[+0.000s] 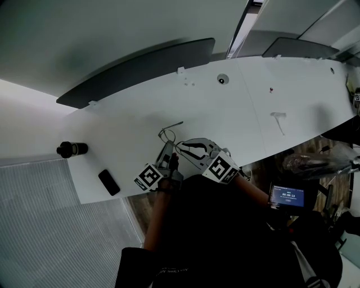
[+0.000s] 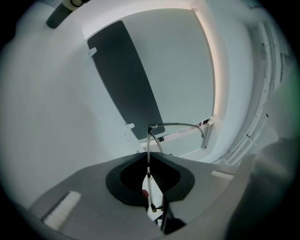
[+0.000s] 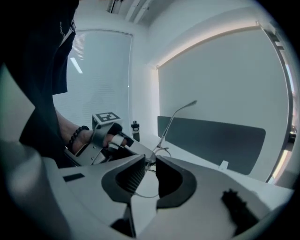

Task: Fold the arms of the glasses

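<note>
Left tool clenched on glasses, right tool pinching the frame, above white table

In the head view the glasses are only a thin wire outline. Their near part is hidden behind the left gripper and the right gripper, and the lenses are too faint to make out. The print on the small screen is too small to read. The dark flat thing may be a phone. In the left gripper view the bottle is cut by the top edge. In the right gripper view the wire rim sits in the narrow gap between the jaws, but it is too fine to tell whether the pads press on it.
</note>
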A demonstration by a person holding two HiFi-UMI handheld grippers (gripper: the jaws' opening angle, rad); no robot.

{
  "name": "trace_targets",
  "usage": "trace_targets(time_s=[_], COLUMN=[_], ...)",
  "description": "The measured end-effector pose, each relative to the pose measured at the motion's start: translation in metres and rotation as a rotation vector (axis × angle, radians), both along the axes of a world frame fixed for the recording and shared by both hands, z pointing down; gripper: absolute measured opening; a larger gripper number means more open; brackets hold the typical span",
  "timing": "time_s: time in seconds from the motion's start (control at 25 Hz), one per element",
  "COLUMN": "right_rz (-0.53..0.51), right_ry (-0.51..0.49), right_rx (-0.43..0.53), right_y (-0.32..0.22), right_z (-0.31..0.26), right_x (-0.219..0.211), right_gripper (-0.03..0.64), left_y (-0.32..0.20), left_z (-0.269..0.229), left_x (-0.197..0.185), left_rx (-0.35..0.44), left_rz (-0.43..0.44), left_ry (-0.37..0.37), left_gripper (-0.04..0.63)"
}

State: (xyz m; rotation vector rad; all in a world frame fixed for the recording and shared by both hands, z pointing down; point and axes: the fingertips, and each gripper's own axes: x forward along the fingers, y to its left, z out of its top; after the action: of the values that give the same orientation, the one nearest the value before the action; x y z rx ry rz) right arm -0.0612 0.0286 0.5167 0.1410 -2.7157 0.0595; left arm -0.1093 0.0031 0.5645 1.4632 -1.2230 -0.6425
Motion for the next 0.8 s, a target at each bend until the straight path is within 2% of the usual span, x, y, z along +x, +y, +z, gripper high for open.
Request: trace_targets(time_s=[0.24,0.48,0.8], right_rz=[-0.016,-0.014,0.017], right_ry=[0.034,0.018,0.018], right_rx=[0.013,0.008,-0.016], right_y=[-0.005,-0.004,-0.008], right_z=[0.004,0.007,0.006], right_x=[-0.019,-0.022,-0.019], right_gripper=[0.066,0.049,0.023], left_y=[-0.006,-0.003,-0.006], left_z=[-0.007,-0.005,-0.008], left_x=[0.011,0.011,0.011], left_rx=[0.032,0.038,0.060], left_rz=[0.051,0.050,0.063], left_ry=[-0.027,0.032,0.011], left_gripper=[0.023,0.021,0.023])
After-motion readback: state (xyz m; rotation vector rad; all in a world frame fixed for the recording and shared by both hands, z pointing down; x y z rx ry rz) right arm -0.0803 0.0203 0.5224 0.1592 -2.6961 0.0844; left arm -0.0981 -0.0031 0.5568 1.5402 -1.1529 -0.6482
